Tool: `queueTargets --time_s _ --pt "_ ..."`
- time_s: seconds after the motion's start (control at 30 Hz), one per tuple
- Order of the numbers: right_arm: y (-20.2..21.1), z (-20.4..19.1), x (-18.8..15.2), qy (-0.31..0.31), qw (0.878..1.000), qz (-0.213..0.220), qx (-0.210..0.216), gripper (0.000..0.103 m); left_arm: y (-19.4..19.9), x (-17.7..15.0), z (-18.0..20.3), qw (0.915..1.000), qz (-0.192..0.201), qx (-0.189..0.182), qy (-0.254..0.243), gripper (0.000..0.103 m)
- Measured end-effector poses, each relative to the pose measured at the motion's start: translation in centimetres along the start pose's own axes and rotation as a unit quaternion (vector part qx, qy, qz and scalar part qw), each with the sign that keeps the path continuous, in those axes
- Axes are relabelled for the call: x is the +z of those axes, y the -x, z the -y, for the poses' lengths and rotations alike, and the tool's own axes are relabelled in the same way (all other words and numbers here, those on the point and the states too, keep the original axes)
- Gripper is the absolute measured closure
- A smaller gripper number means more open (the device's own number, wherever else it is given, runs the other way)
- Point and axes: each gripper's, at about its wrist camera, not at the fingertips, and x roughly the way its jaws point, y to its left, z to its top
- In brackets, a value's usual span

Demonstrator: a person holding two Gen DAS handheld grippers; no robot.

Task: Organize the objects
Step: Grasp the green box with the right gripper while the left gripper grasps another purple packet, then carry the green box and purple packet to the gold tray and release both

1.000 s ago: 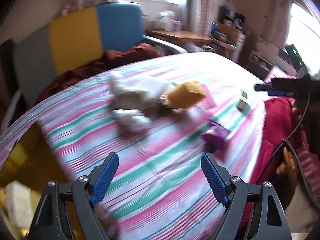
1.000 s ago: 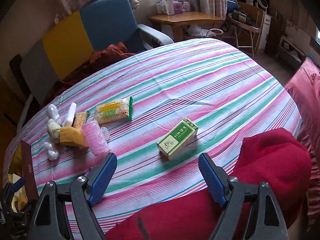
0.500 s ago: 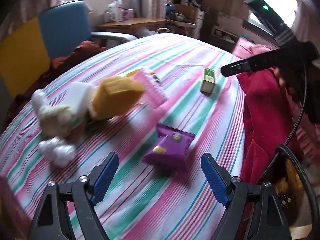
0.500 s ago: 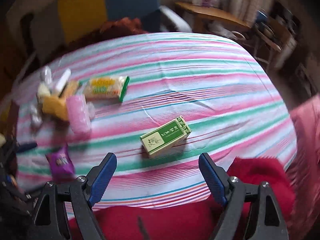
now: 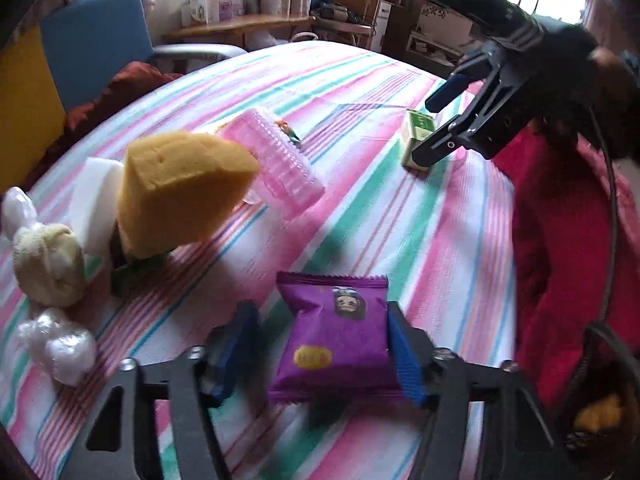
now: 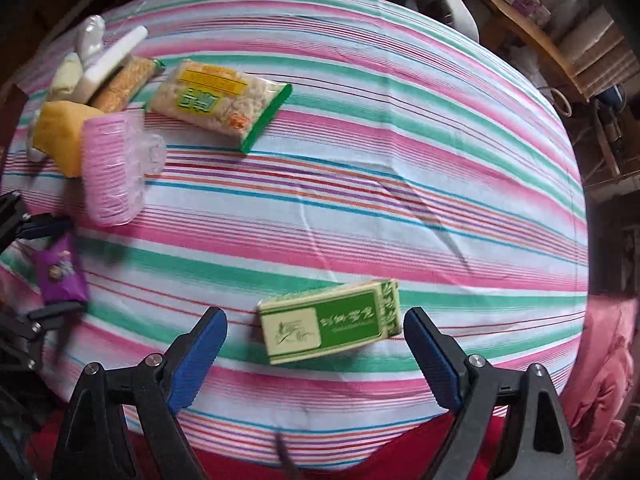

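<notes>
Spanning nearly everything we see, the striped tabletop (image 6: 360,184) carries all the things we are sorting, with most of them gathered in a cluster at its far left, which we judge to be the collecting spot. Largest there is the noodle packet (image 6: 220,104), lying flat at the cluster's right edge; beside it the yellow sponge (image 5: 176,192) leans on a white block (image 5: 94,200), and the pink ribbed container (image 5: 276,168) lies on its side touching the sponge. Apart from that group, near our edge of the tabletop, the green box (image 6: 330,322) lies flat with its long side across our right tongs (image 6: 316,356), whose blue pads stand spread wide on either side without touching it, so those tongs are released and lined up for a grip across the box's length. Smaller, and to the near left, the purple snack pouch (image 5: 336,340) sits between the pads of our left tongs (image 5: 322,354); the right pad appears to meet the pouch's edge while the left one is blurred and stands off, so we cannot tell whether that grasp has closed.
</notes>
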Motion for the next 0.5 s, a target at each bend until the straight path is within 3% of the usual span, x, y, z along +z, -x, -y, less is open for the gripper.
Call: queueTargets --time_s 0.03,0.1,0.4,0.5 --pt "-0.4 0.0 0.2 -0.002 1.0 -0.005 -0.006 0.014 0.1 -0.1 0.0 1.0 0.004 0.006 -0.002 0.054" --pt "-0.7 0.0 0.2 -0.006 1.0 -0.013 -0.012 0.025 0.1 -0.2 -0.2 0.9999 0.006 0.005 0.007 0.057" --pt "1.1 -0.6 -0.2 -0.016 0.999 0.02 -0.027 0.026 3.6 -4.7 -2.2 0.9942 0.032 0.058 0.084 0.058" --pt "2.6 -2.4 -0.1 -0.022 0.999 0.048 -0.008 0.026 4.7 -6.4 -2.7 0.9899 0.043 0.071 0.114 0.058"
